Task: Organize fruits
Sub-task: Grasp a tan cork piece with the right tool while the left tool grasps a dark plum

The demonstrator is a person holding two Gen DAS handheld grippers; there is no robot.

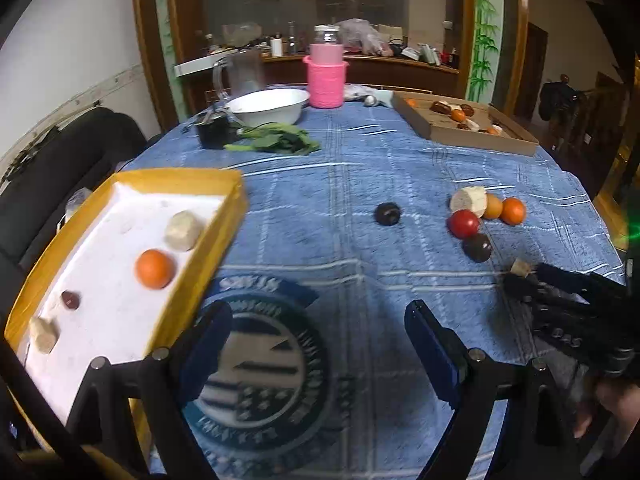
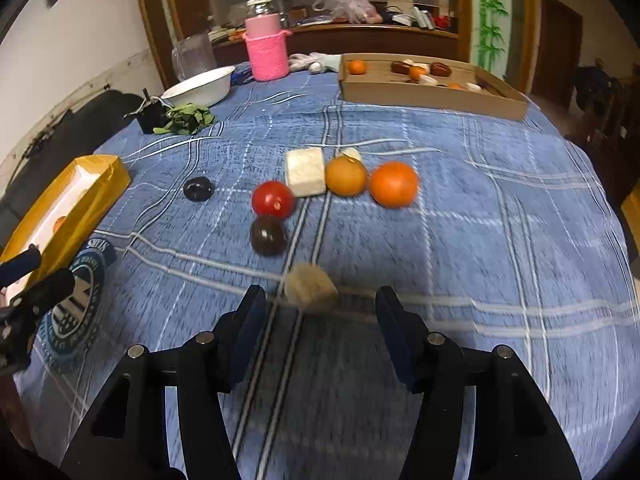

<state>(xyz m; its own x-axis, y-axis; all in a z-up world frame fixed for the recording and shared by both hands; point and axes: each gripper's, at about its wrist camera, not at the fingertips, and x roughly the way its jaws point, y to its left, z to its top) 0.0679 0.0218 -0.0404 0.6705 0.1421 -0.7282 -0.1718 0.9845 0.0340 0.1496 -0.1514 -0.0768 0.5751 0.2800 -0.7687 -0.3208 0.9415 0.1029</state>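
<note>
While the left gripper (image 1: 318,334) stands wide over the blue cloth (image 1: 360,184) with nothing between its fingers, its camera shows a yellow tray (image 1: 224,216) at the left edge of the table, touching nothing but the cloth. Inside it lie an orange (image 1: 155,269), a pale chunk (image 1: 183,230), a small dark fruit (image 1: 70,300) and another pale piece (image 1: 44,334) (all apart from one another). A dark plum (image 1: 387,213) sits alone mid-table; to its right is a cluster of loose fruit (image 1: 486,220). At the far right the right gripper (image 1: 520,274) reaches in, a tan cube (image 1: 521,267) at its tip. From the right wrist, the right gripper (image 2: 320,312) is partly open, its blue fingers (image 2: 250,312) either side of the tan cube (image 2: 311,288); gaps show on both sides, so the pads do not press it. Beyond lie a dark fruit (image 2: 268,235) touching a tomato (image 2: 273,199), then a white block (image 2: 305,172), a yellow-orange fruit (image 2: 345,175) and an orange (image 2: 394,184) in a row. The plum (image 2: 199,189) lies apart to the left, near the yellow tray (image 2: 108,176). A cardboard box (image 2: 432,94) holding more fruit sits at the far side.
</note>
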